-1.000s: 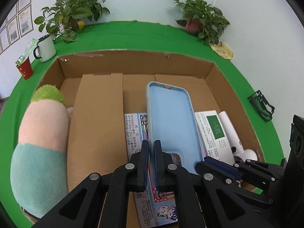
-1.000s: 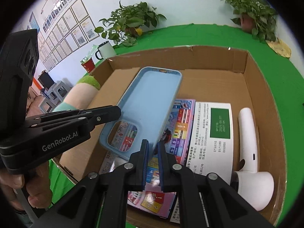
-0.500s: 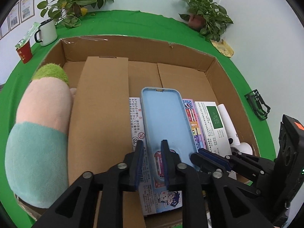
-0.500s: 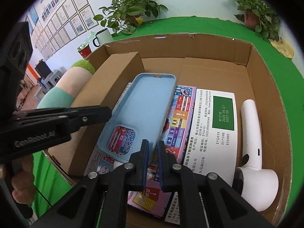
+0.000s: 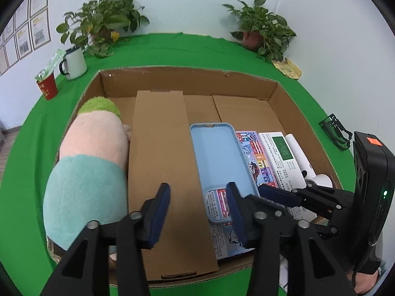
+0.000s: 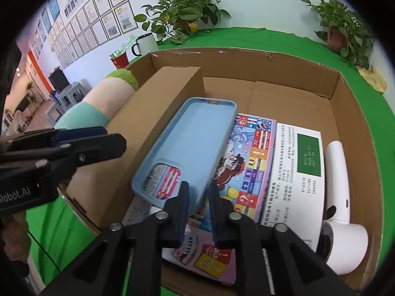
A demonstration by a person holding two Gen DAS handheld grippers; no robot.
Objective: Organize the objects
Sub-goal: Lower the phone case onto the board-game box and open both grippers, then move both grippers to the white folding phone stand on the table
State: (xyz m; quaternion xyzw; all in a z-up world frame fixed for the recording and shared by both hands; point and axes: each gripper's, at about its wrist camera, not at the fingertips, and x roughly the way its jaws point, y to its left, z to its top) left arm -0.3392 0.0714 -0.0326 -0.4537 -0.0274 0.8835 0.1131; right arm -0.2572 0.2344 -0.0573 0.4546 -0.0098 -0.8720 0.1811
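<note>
A light blue phone case [image 5: 217,157] [image 6: 187,148] lies face up inside the cardboard box [image 5: 187,79] [image 6: 246,59], on a colourful board-game box [image 6: 251,162]. My left gripper [image 5: 197,212] is open above the brown inner carton [image 5: 163,162], its right finger beside the case's near end. My right gripper [image 6: 197,197] stands slightly open around the case's near right corner; I cannot tell if the pads touch it.
In the box: a plush toy [image 5: 91,162] at left, a white leaflet box [image 6: 296,162] and a white hair dryer [image 6: 338,187] at right. On the green table: a white mug [image 5: 74,63], a red cup [image 5: 47,87], two potted plants [image 5: 103,32] [image 5: 264,32].
My left gripper has opened wide and let go of the phone case. The case has come down flat onto the game box. My right gripper's jaws have parted a little.
</note>
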